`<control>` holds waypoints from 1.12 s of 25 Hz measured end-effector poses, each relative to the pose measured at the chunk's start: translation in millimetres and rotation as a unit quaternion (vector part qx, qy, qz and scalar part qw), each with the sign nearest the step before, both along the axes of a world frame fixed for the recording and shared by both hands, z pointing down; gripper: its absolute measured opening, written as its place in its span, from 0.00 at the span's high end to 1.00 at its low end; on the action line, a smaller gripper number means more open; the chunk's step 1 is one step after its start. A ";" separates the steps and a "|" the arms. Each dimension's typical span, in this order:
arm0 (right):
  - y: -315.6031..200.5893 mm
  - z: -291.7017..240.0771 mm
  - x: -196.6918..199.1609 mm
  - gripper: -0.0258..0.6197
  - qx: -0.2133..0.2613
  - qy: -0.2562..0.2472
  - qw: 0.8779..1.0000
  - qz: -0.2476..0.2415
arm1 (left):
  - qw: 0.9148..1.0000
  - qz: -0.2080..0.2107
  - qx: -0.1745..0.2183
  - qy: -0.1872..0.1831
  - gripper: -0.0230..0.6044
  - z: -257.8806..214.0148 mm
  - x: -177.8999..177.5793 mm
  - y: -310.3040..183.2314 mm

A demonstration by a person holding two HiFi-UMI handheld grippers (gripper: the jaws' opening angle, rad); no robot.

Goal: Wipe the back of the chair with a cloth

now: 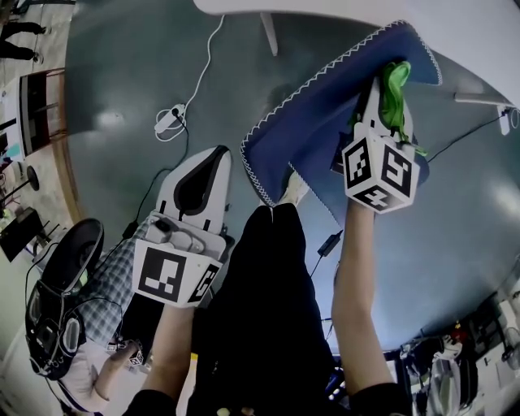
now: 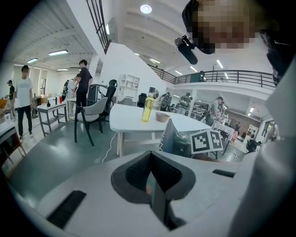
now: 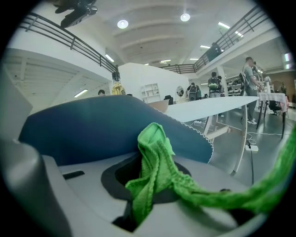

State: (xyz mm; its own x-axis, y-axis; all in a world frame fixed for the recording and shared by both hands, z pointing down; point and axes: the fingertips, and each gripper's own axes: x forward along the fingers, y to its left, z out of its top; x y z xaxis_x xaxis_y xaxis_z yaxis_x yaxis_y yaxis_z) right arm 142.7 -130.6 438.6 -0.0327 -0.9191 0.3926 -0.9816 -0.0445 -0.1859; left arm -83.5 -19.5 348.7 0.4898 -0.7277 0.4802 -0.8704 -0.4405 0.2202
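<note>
My right gripper is clamped on a bunched green cloth, whose loose end trails off to the side. The cloth is pressed against the upper part of the blue chair back, close to its white-stitched edge and just below the white table. My left gripper hangs lower and well apart from the chair, over the grey floor. Its jaws are pressed together with nothing between them. A white power strip lies on the floor beyond it.
</note>
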 end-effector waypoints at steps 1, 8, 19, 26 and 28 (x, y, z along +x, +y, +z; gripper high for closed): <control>0.9 0.3 0.5 0.89 0.005 -0.001 1.000 0.000 | 1.000 0.000 0.002 0.000 0.96 0.3 1.1 -2.6; 4.1 12.6 5.6 0.89 -0.005 -0.001 1.000 -0.001 | 1.000 -0.010 0.011 0.005 0.96 -4.0 2.3 -13.1; 22.2 72.1 14.0 0.89 -0.068 -0.011 0.997 0.016 | 1.000 -0.019 0.000 0.016 0.96 0.0 -1.9 1.6; 29.1 100.8 19.9 0.89 -0.101 -0.015 0.995 0.018 | 1.000 -0.023 -0.003 0.019 0.96 2.7 -4.7 4.3; 32.0 110.6 19.0 0.89 -0.113 -0.024 0.993 0.021 | 0.999 -0.025 -0.004 0.020 0.96 3.5 -7.6 5.9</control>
